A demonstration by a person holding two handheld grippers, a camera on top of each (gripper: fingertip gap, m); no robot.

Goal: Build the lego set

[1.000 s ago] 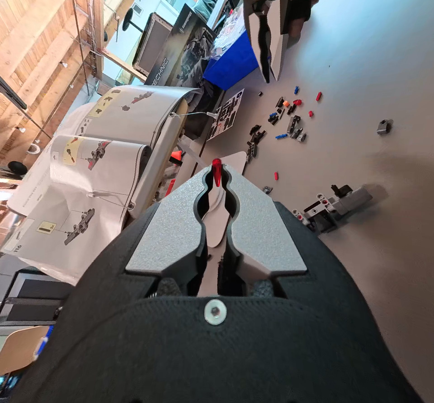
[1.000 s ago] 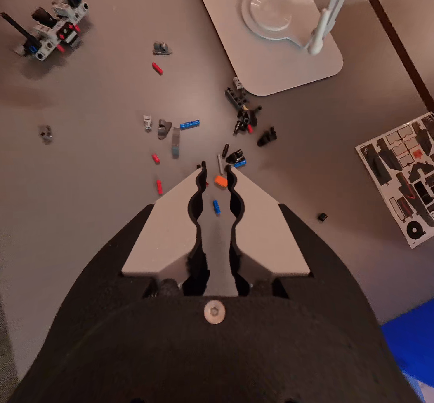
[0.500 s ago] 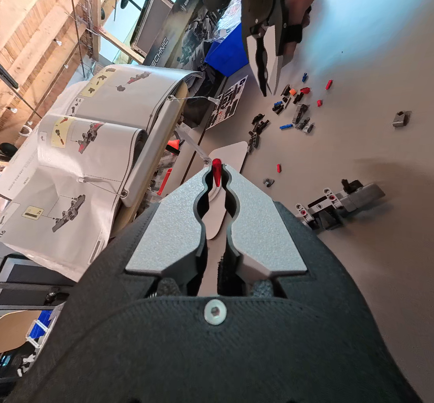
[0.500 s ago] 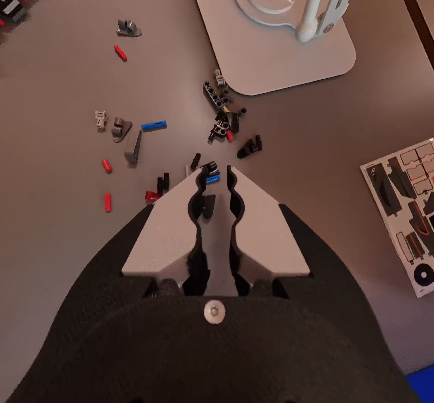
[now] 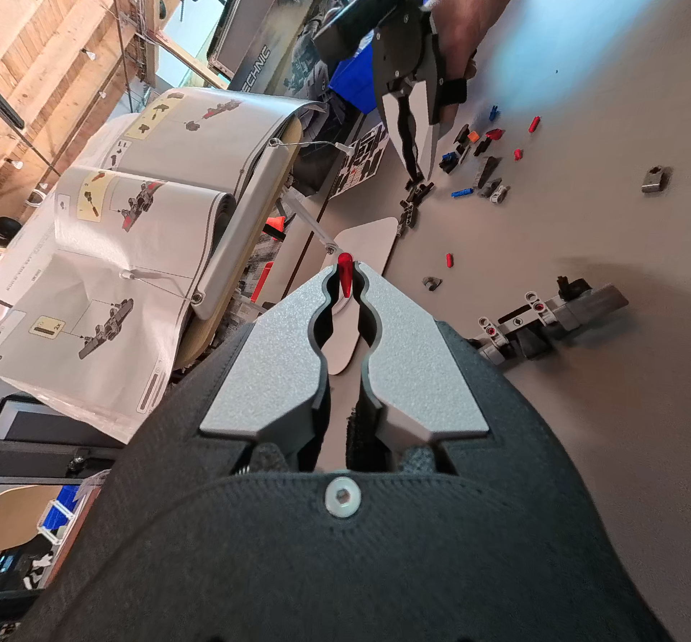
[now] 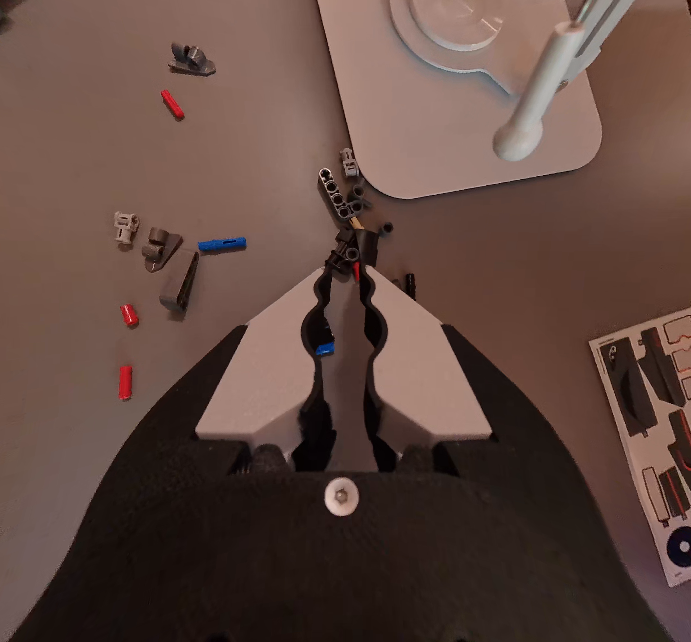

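My left tongs (image 5: pixel 344 269) sit in the middle of the left wrist frame, tilted up off the table, and their tips are clamped on a small translucent red cone (image 5: pixel 344 277) that points out past them. My right tongs (image 6: pixel 343 273) point down at the table, jaws a little apart, nothing gripped; their tips hover right at a black cluster of pieces (image 6: pixel 349 250) in the centre of the frame. In the left view my hand (image 5: pixel 467 14) carries them at upper right.

The grey-brown table (image 6: pixel 93 160) is strewn with loose pieces: red pins (image 6: pixel 172 103), a blue pin (image 6: pixel 222 243), grey brackets (image 6: pixel 191 59). The partly built model (image 5: pixel 538 319) lies at middle right of the left view. A stand's pale base plate (image 6: pixel 441 130) fills the upper right, a sticker sheet (image 6: pixel 650 437) the right edge. An open instruction booklet (image 5: pixel 112 235) fills the left, with wooden beams (image 5: pixel 56 33) above.
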